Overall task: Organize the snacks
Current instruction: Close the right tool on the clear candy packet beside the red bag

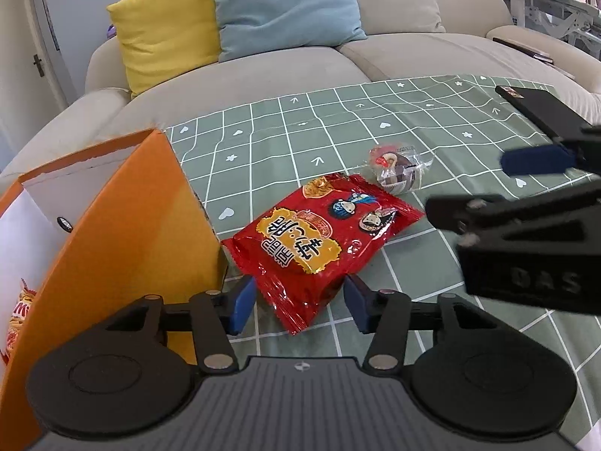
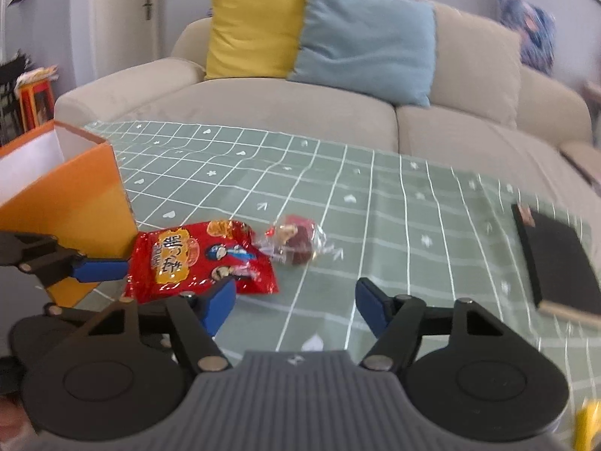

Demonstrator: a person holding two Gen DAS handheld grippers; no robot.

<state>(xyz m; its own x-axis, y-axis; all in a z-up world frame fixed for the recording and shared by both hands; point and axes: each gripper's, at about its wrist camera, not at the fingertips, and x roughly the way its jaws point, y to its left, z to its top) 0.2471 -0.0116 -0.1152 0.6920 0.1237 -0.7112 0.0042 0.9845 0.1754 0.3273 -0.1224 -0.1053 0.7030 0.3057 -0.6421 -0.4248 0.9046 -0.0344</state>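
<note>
Partly done: one snack pack [image 1: 17,315] already inside the orange box [image 1: 124,233] at left of frame. Still out on the desk [image 1: 413,120]: red snack bag [image 1: 319,240] at centre, straddled by the left hand-held gripper [image 1: 296,300], not yet pinched; wrapped pastry [image 1: 398,169] beyond. Right hand-held gripper [image 2: 296,308] released, empty.

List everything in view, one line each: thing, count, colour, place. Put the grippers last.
snack packet: one, red, on the cloth beside the box
wrapped sweet: one, clear wrapper, brown and red inside, just beyond the packet
box: one, orange, open, left edge of the cloth, a snack bag inside
tablecloth: one, green with white grid
black book: one, right side of the cloth
sofa: one, beige, behind
cushions: two, yellow and blue, on the sofa
left gripper: open, astride the packet's near end
right gripper: open, empty
</note>
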